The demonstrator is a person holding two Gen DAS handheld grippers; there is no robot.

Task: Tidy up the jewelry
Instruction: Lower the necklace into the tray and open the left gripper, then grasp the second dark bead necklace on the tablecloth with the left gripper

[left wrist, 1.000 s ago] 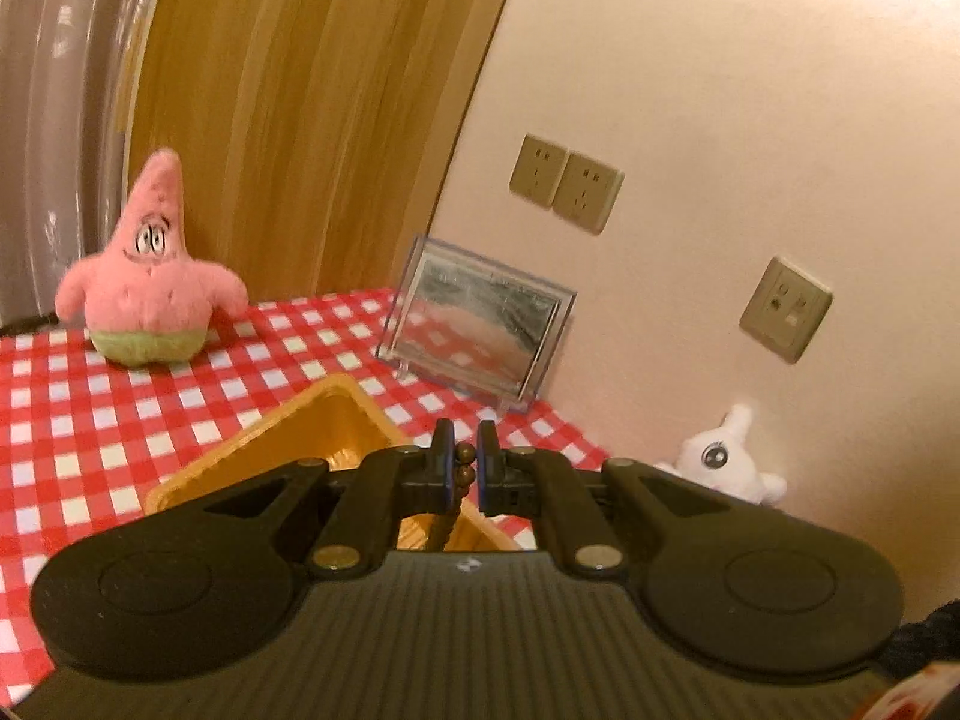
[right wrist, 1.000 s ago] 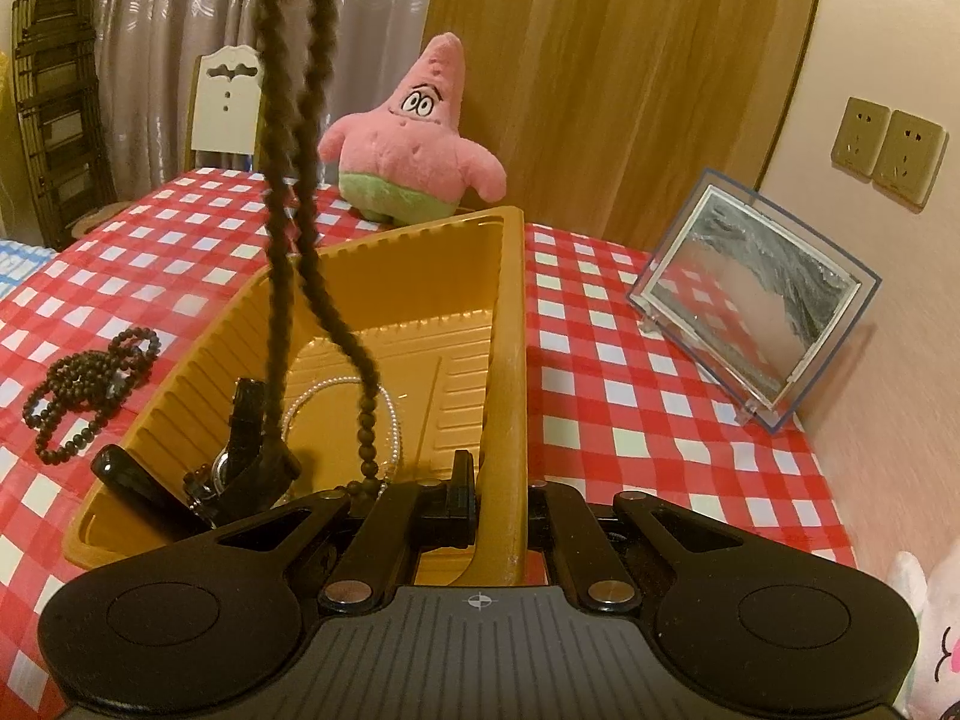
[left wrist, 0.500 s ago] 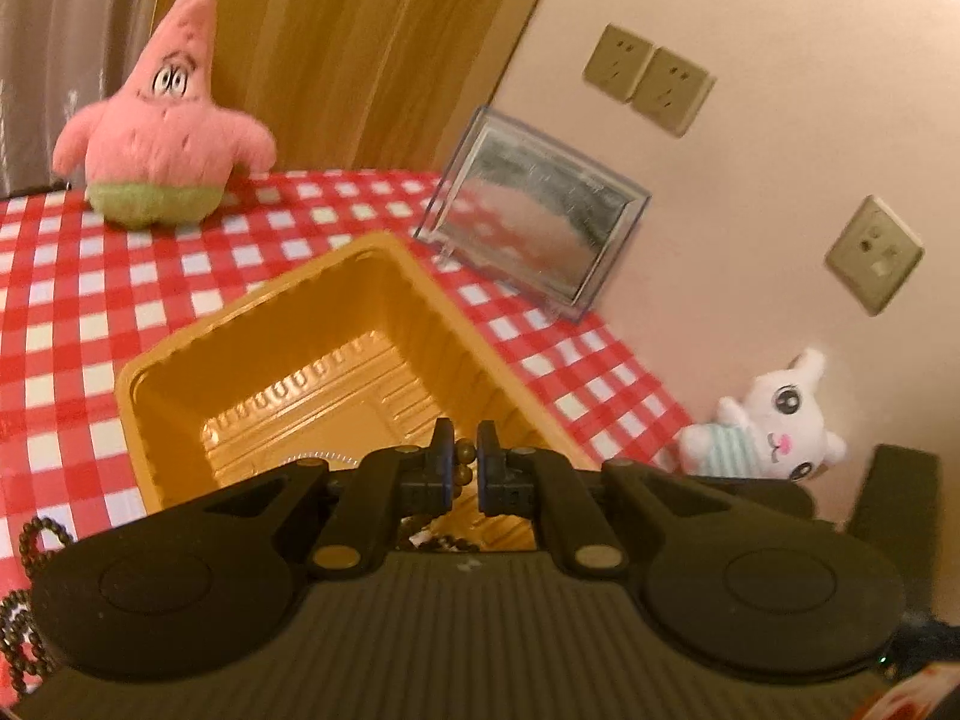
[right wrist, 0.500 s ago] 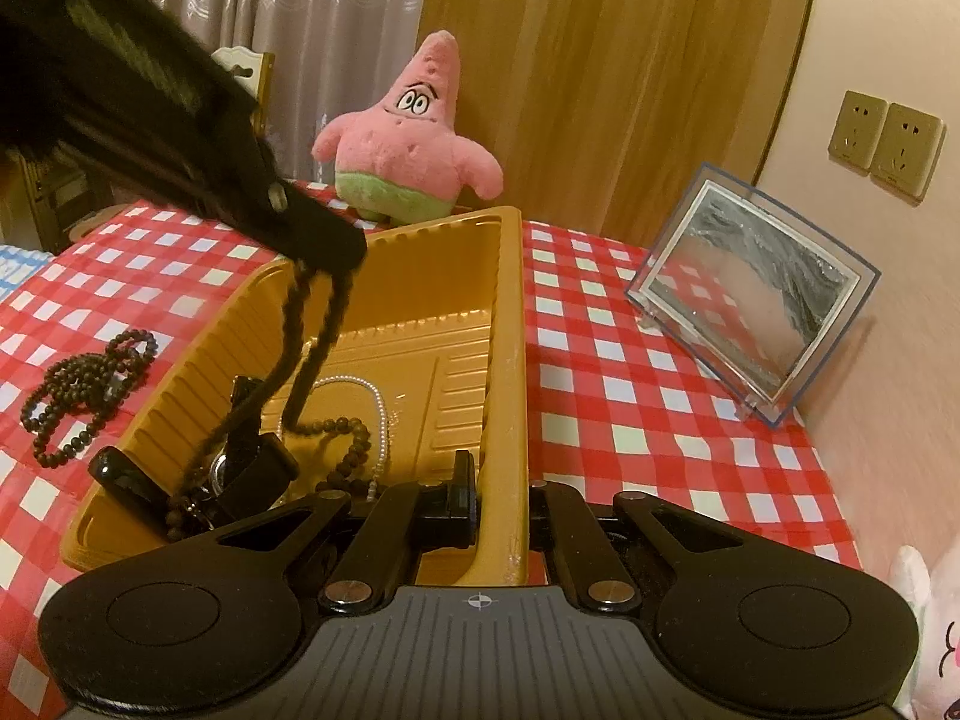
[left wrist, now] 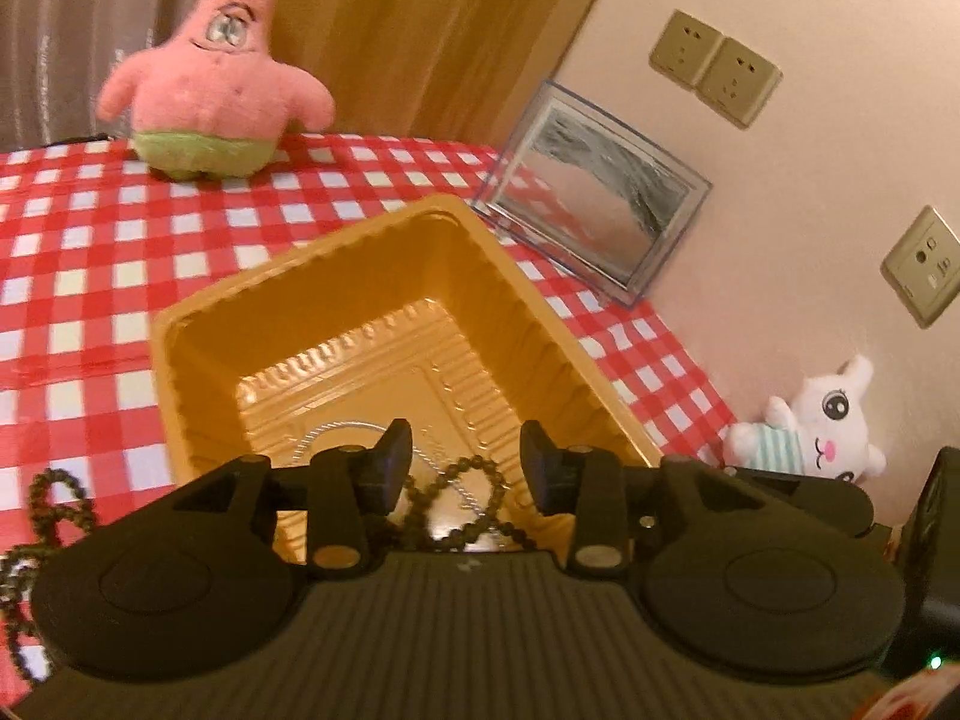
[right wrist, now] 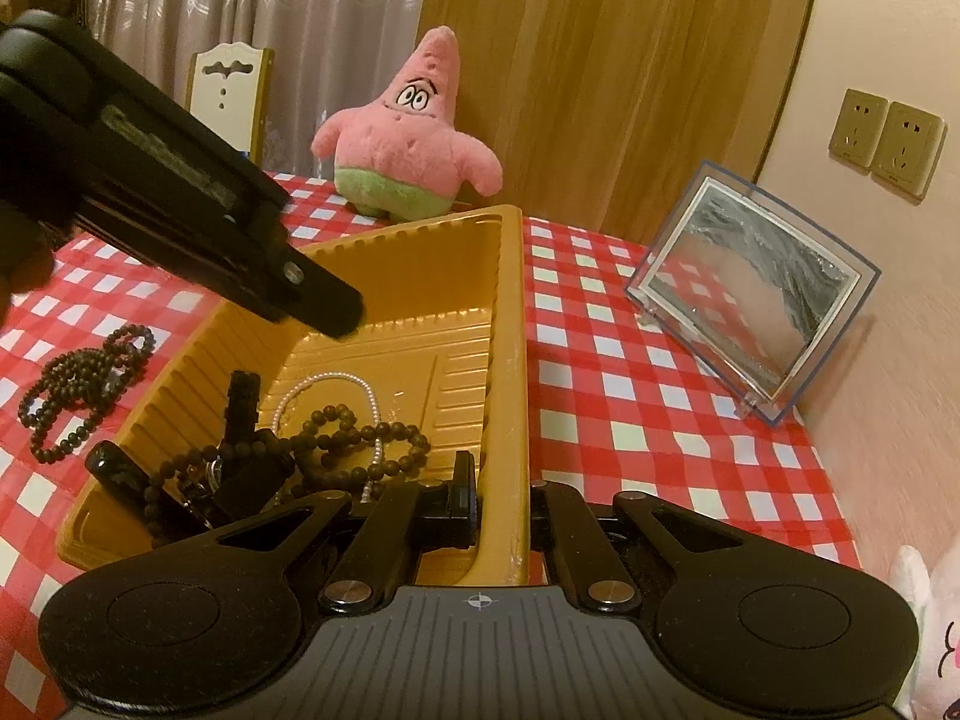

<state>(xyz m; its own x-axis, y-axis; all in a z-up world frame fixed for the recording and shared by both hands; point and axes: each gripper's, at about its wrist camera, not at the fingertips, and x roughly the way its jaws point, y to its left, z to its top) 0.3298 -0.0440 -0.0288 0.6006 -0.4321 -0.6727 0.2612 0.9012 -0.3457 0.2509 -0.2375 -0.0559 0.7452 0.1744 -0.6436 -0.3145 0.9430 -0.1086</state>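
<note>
Over the yellow tray, left gripper opening above dark beads, right gripper pinching the tray wall, watch seen only from right wrist.

Warm colours on a red-and-white check

The tablecloth is a red-and-white check. On it the ribbed tray is golden yellow all over. Inside lie a dark brown bead necklace, a strand of white pearls and a black watch; a second dark brown bead necklace lies on the check. The starfish plush is pink with green shorts, the small plush white with pale teal stripes and pink cheeks. The sand picture shows grey, black and pinkish bands in a clear bluish frame. The wall sockets are olive gold, the curtain ochre brown, and both the left gripper and the right gripper matte black.
</note>
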